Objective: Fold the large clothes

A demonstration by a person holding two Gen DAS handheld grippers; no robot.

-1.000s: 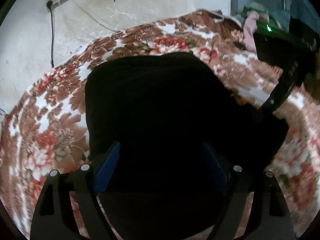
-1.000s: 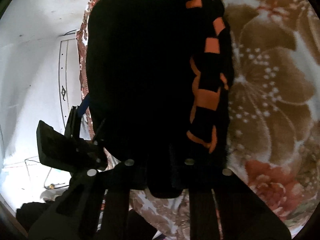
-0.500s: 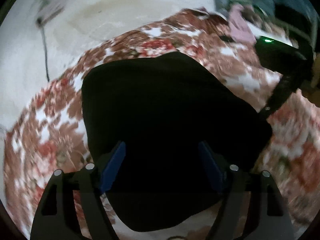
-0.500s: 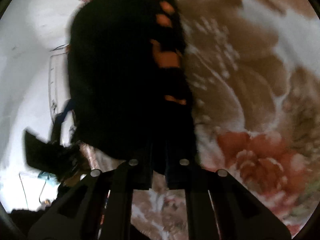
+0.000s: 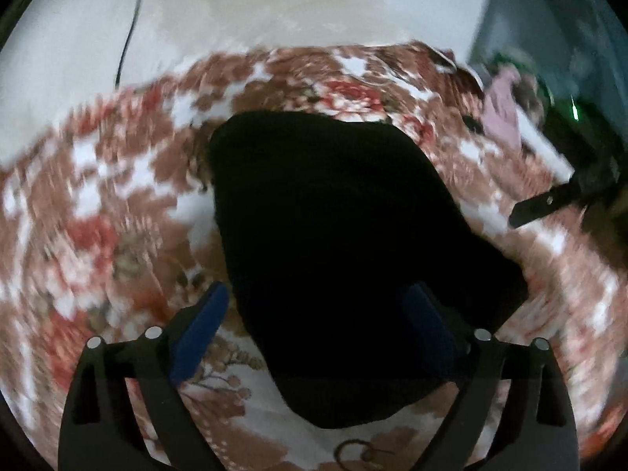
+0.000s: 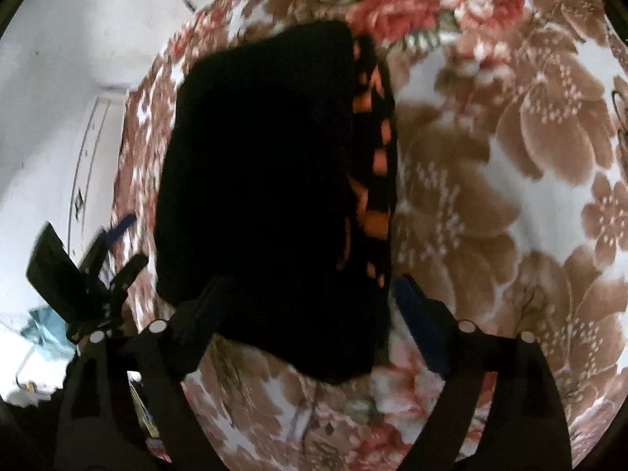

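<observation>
Left tongs [image 5: 318,314] spread wide, jaws just opened further, blue pads [image 5: 198,331] clear of the cloth on both sides. Between and beyond them, the black garment [image 5: 345,243] lying folded in a compact bundle on the floral blanket [image 5: 98,235], nothing pinching it. Blurred all round the edges of the left wrist view. Beyond the blanket, a pale wall [image 5: 274,11] with a thin dark cord [image 5: 127,39] hanging down it. Off to the right, a pink cloth [image 5: 504,114] and a green light [image 5: 575,110], details too smeared to tell.

Right tongs [image 6: 306,306] also wide apart, jaws just sprung open, not gripping anything. Same black garment [image 6: 255,196] seen lengthwise from the right wrist, its near end lying between the jaws but apart from the pads as far as can be told. Orange and black checked strip [image 6: 373,165] running along its right edge. Big brown and red flowers of the blanket [image 6: 510,176] filling the right side. Left tongs [image 6: 98,267] visible at the garment's far left side, blue pad showing, hovering beside the bundle. White wall [image 6: 59,78] behind.
</observation>
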